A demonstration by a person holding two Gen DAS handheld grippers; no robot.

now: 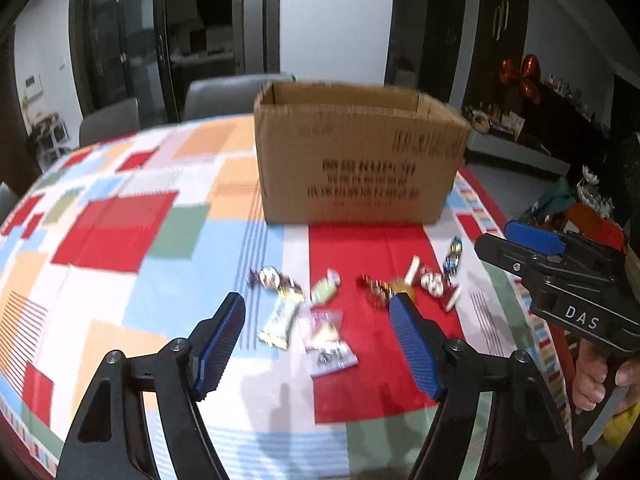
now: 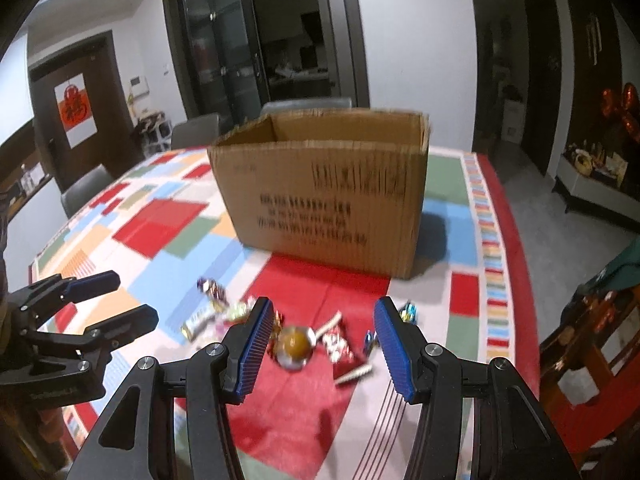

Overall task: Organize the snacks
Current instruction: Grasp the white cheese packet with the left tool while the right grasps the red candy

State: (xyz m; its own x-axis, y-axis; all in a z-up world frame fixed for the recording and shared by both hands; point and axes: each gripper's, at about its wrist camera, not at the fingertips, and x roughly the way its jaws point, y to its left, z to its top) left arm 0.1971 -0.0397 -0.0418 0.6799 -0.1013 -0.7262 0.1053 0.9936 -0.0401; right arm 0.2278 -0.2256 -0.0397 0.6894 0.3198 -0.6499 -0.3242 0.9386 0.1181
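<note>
An open cardboard box (image 1: 356, 160) stands on the patchwork tablecloth, also in the right wrist view (image 2: 324, 196). Several wrapped snacks lie scattered in front of it: a pink packet (image 1: 326, 336), a white-gold bar (image 1: 280, 322), a round gold candy (image 2: 295, 346), a red packet (image 2: 340, 350). My left gripper (image 1: 320, 320) is open and empty above the pink packet and bar. My right gripper (image 2: 322, 330) is open and empty, its fingers either side of the gold candy and above it. Each gripper shows in the other's view: the right one (image 1: 516, 244) and the left one (image 2: 120, 300).
Grey chairs (image 1: 236, 94) stand behind the table's far edge. The table's right edge (image 2: 520, 280) drops to the floor, with a low cabinet (image 2: 596, 184) and cluttered shelves beyond. Glass doors and a white wall are at the back.
</note>
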